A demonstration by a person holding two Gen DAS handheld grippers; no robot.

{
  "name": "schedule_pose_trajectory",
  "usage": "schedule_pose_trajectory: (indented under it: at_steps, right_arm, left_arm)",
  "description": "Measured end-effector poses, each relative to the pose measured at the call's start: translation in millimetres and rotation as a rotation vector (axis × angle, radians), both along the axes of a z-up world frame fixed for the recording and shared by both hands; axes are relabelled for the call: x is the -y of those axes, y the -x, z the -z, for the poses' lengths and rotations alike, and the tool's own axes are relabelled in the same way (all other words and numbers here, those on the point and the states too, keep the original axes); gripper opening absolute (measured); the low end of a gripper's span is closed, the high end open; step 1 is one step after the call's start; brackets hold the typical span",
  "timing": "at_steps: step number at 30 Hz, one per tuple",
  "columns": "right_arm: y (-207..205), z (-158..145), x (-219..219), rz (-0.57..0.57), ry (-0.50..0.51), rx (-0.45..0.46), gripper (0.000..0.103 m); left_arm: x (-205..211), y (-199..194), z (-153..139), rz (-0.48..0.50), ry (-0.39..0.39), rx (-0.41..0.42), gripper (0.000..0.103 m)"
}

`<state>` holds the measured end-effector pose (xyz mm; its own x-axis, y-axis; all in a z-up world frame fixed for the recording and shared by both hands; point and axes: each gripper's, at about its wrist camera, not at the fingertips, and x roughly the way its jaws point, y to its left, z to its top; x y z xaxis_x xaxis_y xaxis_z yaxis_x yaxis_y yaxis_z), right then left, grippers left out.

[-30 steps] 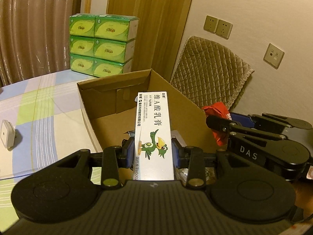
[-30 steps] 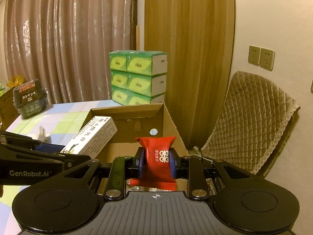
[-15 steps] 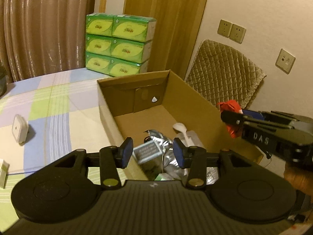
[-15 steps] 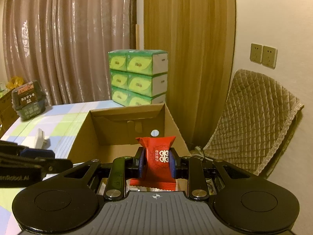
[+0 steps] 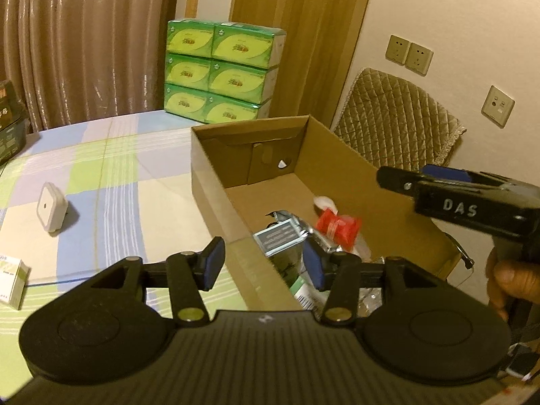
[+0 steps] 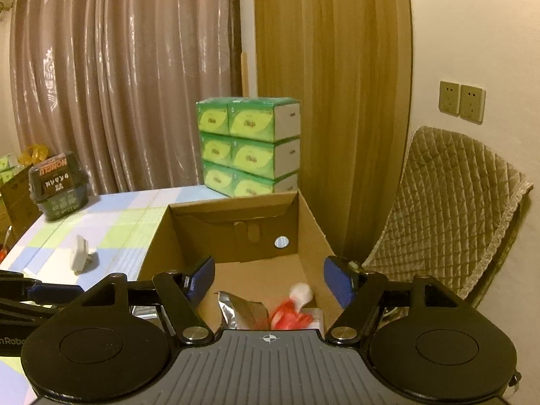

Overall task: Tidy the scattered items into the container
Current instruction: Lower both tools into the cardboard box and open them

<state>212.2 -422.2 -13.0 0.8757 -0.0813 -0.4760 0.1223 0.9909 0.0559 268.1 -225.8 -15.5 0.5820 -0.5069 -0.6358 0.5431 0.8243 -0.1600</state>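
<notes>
Over the cardboard box point(image 5: 216, 182), both claws hang spread and empty: the left claw point(image 5: 263, 263) above its near wall, the right claw point(image 6: 268, 278) above its middle. A red packet point(image 5: 337, 229) lies inside on a silver pouch point(image 5: 287, 236). That drop looks finished. On the worktop point(image 5: 111, 182) a white adapter point(image 5: 50, 211) and 1 small carton point(image 5: 11, 281) remain; the next reach likely goes there.

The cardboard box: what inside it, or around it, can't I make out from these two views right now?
- Red packet: motion-blurred in both views; print unreadable.
- Box contents nearest the cameras: hidden behind the left tongs and right tongs bodies.
- Small white carton: cut off by left view's edge.
- White plug-like item: too small to identify.
</notes>
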Motion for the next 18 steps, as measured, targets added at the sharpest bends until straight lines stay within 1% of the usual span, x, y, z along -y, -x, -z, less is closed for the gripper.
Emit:
schedule_pose_trajectory:
  at_steps: [3, 6, 8, 11, 13, 15, 16, 18]
  right_arm:
    - [5.5, -0.6, -1.8, -0.001, -0.008, -0.006, 0.069]
    - [13.4, -1.5, -5.8, -0.003, -0.019, -0.012, 0.069]
    - [19.3, -2.6, -8.4, -0.003, -0.028, -0.014, 0.069]
    - [29.4, -4.8, -14.3, -0.005, -0.042, -0.016, 0.069]
    - [38.0, -5.9, -19.6, -0.004, -0.056, -0.018, 0.069]
    - [45.4, -7.3, -25.6, -0.008, -0.066, -0.02, 0.071]
    - [49.5, -8.1, -29.3, -0.012, -0.067, -0.02, 0.073]
    - [58.2, -10.4, -38.0, -0.02, -0.065, -0.016, 0.078]
  left_arm:
    - [-8.3, 2.0, 2.1, -0.009, -0.004, -0.012, 0.051]
    - [-16.9, 6.8, 2.9, -0.019, -0.012, -0.018, 0.053]
    - [-22.8, 11.7, 3.4, -0.028, -0.019, -0.022, 0.056]
    - [-32.9, 20.3, 2.1, -0.037, -0.022, -0.021, 0.063]
    - [-39.2, 26.6, 0.3, -0.042, -0.028, -0.015, 0.07]
    - [-46.6, 33.2, -2.1, -0.049, -0.035, -0.01, 0.073]
    - [-50.7, 36.4, -3.2, -0.052, -0.034, -0.009, 0.076]
    - [-59.6, 42.7, -6.0, -0.06, -0.032, -0.005, 0.08]
